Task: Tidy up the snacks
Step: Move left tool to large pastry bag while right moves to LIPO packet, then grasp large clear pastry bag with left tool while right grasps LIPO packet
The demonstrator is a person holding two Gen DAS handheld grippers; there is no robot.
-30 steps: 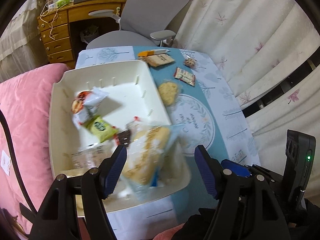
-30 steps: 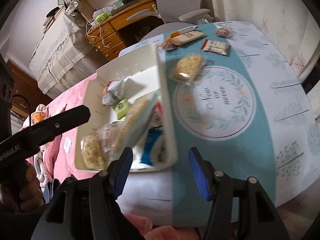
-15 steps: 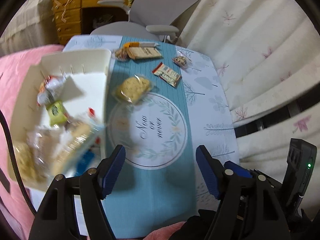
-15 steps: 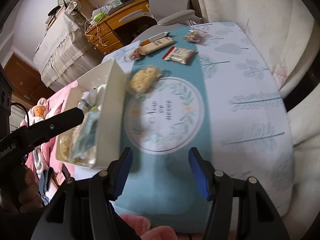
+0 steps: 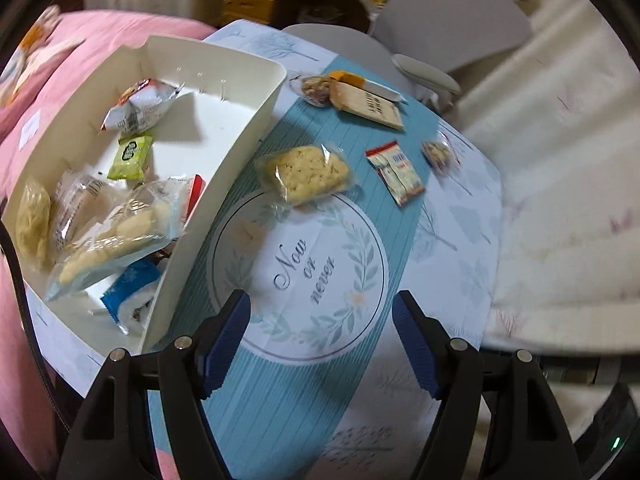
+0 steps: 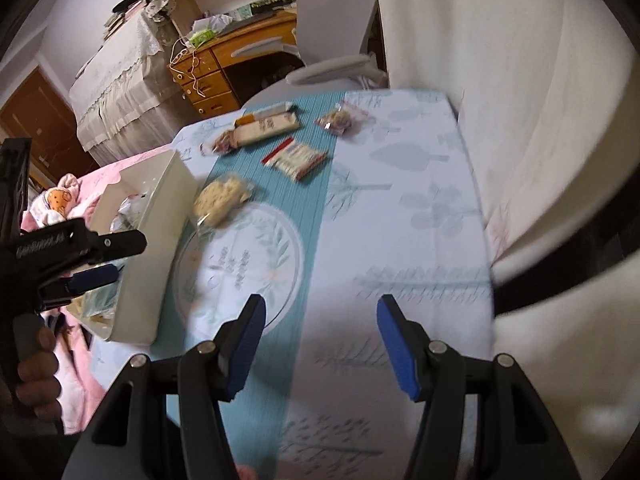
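Note:
A white bin (image 5: 256, 132) (image 6: 160, 240) stands on the table's left side with several wrapped snacks inside, among them a long bag of pale biscuits (image 5: 116, 236). Loose on the teal runner lie a clear-wrapped rice cake (image 5: 306, 172) (image 6: 220, 198), a red-and-white packet (image 5: 396, 172) (image 6: 296, 158), a tan flat pack (image 5: 368, 106) (image 6: 266, 128) and two small clear bags (image 5: 438, 152) (image 6: 338, 122). My left gripper (image 5: 322, 332) is open and empty above the round print. My right gripper (image 6: 318, 344) is open and empty over the white cloth. In the right wrist view the left gripper (image 6: 96, 260) shows beside the bin.
A grey office chair (image 5: 448, 36) stands behind the table, with a wooden desk (image 6: 224, 64) further back. A pale curtain (image 6: 520, 100) hangs along the right. Pink bedding (image 5: 60, 64) lies to the left of the bin. A hand (image 6: 28, 364) holds the left gripper's handle.
Both grippers have swung right, away from the bin and out over the tablecloth. The biscuit bag that hung between my left fingers a second ago now lies in the bin.

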